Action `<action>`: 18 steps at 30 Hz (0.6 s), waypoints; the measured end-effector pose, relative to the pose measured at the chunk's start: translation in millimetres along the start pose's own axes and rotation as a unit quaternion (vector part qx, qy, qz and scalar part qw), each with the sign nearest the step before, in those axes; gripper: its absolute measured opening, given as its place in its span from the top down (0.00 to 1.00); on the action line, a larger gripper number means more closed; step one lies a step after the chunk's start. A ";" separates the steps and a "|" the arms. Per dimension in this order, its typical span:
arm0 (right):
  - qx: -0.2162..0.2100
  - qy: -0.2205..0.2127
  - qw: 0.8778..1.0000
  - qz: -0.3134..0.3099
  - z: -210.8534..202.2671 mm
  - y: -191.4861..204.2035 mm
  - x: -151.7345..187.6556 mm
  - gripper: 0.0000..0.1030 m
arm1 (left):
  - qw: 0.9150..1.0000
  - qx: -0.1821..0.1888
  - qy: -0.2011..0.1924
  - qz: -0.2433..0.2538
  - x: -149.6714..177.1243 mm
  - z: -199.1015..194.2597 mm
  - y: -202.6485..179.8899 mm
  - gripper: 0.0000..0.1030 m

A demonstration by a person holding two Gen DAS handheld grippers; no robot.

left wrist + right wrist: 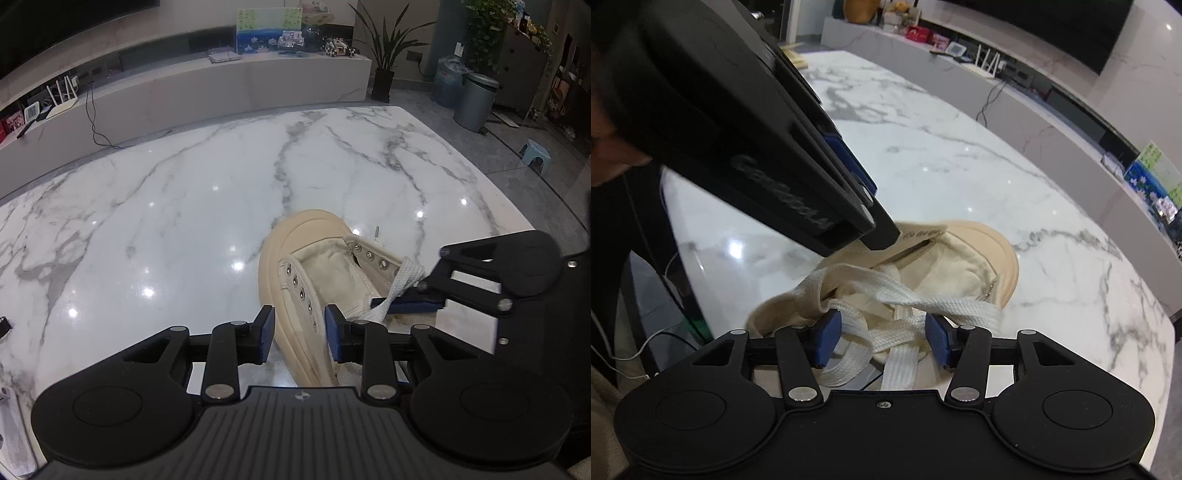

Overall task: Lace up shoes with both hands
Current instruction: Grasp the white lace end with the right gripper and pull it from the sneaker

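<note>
shoe [295,280] lay at table's [184,206] 5 o'clock | lace [905,306] crossed near ankle; toeward eyelets [303,293] empty, lacing partly done | left gripper [300,336] straddled shoe's side, unclenched | right gripper [882,341] spread around lace, unpinched

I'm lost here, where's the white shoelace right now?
In the right wrist view, the white shoelace lies crisscrossed over the cream shoe, between the right gripper pads.

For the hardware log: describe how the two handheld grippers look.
Both the left gripper and the right gripper are matte black, with a ribbed base, two round discs, silver rivets on the linkage bars and blue pads on the fingertips. One body bears embossed lettering.
</note>
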State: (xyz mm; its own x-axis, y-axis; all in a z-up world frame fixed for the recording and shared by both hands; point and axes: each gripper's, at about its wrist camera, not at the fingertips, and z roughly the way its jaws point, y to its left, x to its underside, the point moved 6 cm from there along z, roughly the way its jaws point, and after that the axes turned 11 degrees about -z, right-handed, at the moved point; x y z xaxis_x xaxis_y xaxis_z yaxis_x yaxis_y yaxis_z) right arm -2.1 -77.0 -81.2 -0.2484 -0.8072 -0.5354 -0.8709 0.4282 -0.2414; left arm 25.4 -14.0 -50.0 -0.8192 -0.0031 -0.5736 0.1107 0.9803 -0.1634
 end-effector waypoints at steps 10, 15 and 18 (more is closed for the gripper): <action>-0.040 -0.010 0.999 0.032 -4.0 8.4 3.0 1.00 | 1.000 -0.004 0.002 -0.001 2.0 2.7 0.3 0.64; 0.003 -0.034 0.996 0.079 -33.7 -12.4 7.8 1.00 | 1.000 -0.006 0.003 -0.002 3.0 4.1 0.4 0.64; 0.042 -0.046 0.992 0.110 -58.2 -33.6 15.2 1.00 | 1.000 -0.007 0.005 0.001 1.6 3.7 -1.5 0.64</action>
State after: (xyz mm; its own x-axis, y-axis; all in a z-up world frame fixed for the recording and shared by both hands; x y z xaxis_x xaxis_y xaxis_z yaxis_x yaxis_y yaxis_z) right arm -1.3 -127.3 -34.2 -0.3852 -0.6512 -0.6539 -0.7601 0.6257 -0.1755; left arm 26.0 -16.2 -53.6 -0.8240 0.0011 -0.5666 0.1052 0.9829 -0.1511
